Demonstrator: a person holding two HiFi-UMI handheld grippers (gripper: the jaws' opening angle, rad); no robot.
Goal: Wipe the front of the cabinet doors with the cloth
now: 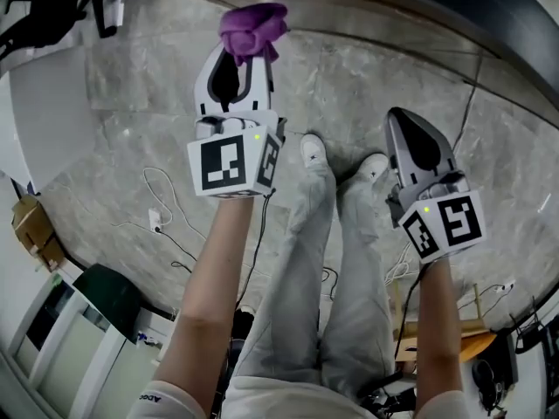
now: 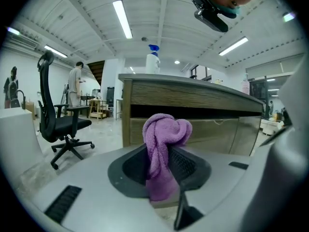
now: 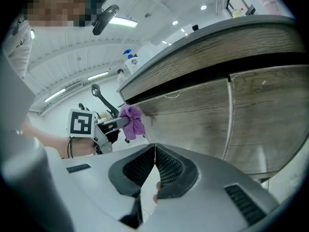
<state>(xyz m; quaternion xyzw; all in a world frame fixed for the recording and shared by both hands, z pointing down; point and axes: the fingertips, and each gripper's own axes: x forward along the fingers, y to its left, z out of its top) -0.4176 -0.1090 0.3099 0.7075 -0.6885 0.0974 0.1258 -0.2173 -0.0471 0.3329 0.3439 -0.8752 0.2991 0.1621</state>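
The wiping itself seems not yet begun; the step in hand is judged to be the bringing of the cloth [image 1: 251, 26] to the cabinet doors [image 3: 193, 124]. The cloth is held in the left hand-held gripper [image 1: 247, 52], whose jaws are closed on its lower part, so that only the thickness of the fabric is left between them. The right hand-held gripper [image 3: 154, 154] is seen with its jaws fully together and nothing between them; it is held further right, in front of another door.

The cloth is bunched into a thick roll. Its long axis lies along the jaws, and its free end points away from the person, toward the wooden front under the tabletop [image 2: 193, 83]. At the tip, the roll is folded over to the right. In the left gripper view the cloth appears near the left end of the cabinet and apart from the door; contact cannot be confirmed.

For the next move, the left hand-held gripper probably needs to be pushed forward until the folded end is pressed on the door, and then drawn across the surface.
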